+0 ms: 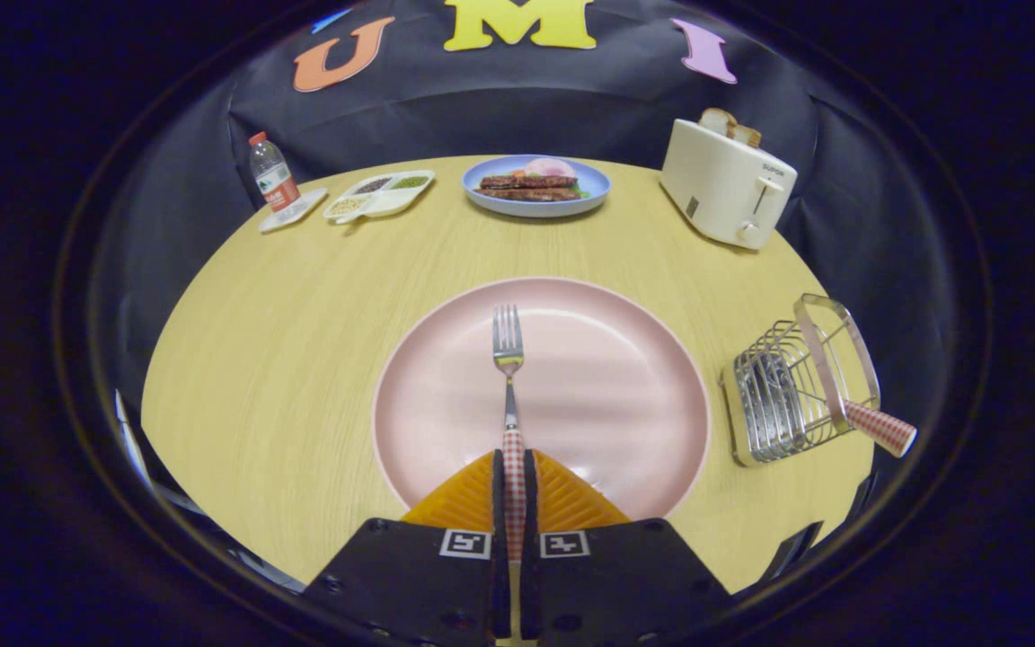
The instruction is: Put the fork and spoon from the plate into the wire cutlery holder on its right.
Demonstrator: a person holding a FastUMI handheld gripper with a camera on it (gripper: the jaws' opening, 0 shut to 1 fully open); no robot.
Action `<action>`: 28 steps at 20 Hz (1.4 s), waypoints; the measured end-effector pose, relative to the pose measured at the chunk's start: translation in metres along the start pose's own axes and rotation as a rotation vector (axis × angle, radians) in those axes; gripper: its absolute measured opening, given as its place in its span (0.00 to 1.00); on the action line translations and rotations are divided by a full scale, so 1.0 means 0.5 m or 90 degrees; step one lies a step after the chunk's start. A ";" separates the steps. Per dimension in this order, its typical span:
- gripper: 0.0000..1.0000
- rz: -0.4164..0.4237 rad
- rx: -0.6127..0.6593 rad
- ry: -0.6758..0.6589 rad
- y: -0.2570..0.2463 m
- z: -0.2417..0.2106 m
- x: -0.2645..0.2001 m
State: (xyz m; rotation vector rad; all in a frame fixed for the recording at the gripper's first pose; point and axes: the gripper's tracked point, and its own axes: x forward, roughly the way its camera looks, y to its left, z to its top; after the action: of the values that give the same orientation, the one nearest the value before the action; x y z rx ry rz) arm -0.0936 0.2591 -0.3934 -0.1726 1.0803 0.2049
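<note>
Right now the wooden table [284, 359] lies under everything, with the pink plate [607, 395] just ahead of my fingers. My tongs [514, 485] are closed tight on the fork [508, 359] by its checked handle, tines pointing away over the plate. To the right stands the wire cutlery holder [787, 395] (a checked handle [881, 429], likely the spoon's, sticks out of it). Beyond the plate sits the toaster [726, 184].

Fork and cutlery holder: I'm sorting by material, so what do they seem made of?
The fork, its handle clamped between the gripper fingers over the pink plate, looks like polished steel with bright glints; the checked handle's material is unclear. The wire cutlery holder looks like shiny chromed metal wire, possibly on a pale base.
</note>
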 end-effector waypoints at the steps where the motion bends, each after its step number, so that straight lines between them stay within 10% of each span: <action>1: 0.05 0.004 0.001 0.006 0.001 -0.001 -0.004; 15: 0.01 0.087 0.080 0.040 -0.067 0.158 -0.246; 28: 0.00 0.022 0.147 0.205 -0.379 0.147 -0.384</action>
State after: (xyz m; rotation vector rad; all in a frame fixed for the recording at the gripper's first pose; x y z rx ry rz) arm -0.0710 0.0779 -0.1817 0.0226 1.4181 0.0821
